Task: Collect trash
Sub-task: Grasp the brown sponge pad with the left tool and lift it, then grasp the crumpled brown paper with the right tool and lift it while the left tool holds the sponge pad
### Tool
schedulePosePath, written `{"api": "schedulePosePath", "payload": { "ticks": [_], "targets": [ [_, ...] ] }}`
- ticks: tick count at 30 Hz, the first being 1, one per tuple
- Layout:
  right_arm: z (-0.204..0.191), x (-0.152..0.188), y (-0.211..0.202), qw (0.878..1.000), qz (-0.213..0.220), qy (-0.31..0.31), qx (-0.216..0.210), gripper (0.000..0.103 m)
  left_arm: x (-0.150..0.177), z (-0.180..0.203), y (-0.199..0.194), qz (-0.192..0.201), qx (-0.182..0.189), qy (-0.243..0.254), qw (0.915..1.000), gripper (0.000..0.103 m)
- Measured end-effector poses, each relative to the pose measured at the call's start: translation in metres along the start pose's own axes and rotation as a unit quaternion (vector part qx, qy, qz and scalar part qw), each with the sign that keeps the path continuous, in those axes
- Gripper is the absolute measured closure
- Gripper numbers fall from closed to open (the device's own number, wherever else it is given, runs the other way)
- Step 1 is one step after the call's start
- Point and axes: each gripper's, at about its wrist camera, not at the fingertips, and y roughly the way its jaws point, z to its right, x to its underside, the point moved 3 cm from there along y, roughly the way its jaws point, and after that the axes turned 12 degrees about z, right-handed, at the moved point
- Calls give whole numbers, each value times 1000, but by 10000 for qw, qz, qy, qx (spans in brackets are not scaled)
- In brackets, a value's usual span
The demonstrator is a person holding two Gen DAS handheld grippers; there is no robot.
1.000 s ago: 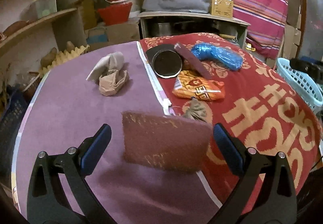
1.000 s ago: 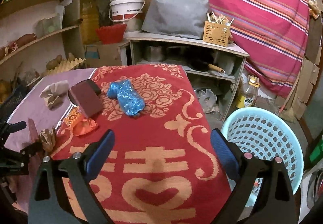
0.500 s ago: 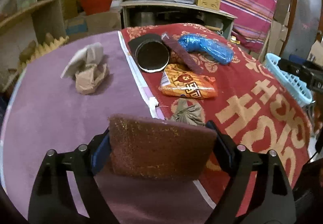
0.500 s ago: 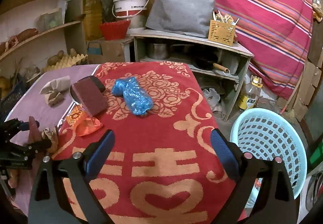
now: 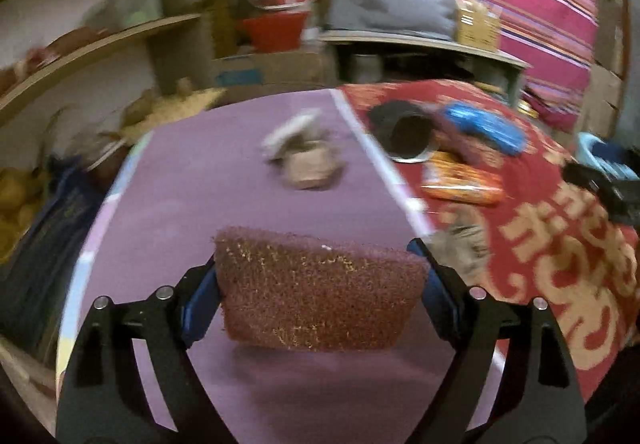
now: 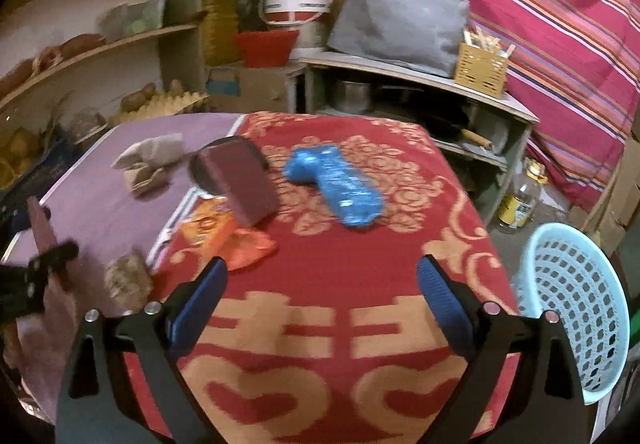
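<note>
Cluttered storeroom, tabletop half purple mat (image 5: 192,179), half red patterned cloth (image 6: 360,252). Left gripper (image 5: 320,284) clamped on a maroon rectangular scouring pad (image 5: 316,292), lifted over the mat near the tabletop's front edge. Right gripper (image 6: 322,296) spread apart, holding nothing, above the cloth. Orange snack wrapper (image 6: 224,236), blue crumpled plastic bag (image 6: 340,183) mid-cloth. Light blue perforated basket (image 6: 576,316) off the right edge.

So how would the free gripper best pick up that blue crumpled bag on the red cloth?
Grip the blue bag across its narrow middle, coming down from above. It lies long and flat on the red cloth, so open jaws fit over its width.
</note>
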Motion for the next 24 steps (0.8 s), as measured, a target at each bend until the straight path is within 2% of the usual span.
{"api": "schedulePosePath", "payload": {
  "ticks": [4, 7, 24],
  "targets": [
    [-25, 3, -3, 9997, -13, -196, -160, 10, 4, -37, -5, -14, -426, -407, 9983, 19],
    [-39, 6, -3, 9994, -57, -248, -252, 10, 7, -52, -9, -17, -637, -520, 9966, 19],
    [-103, 19, 11, 9972, -290, -331, -597, 10, 22, -105, -27, 67, -1127, -902, 9895, 19]
  ]
}}
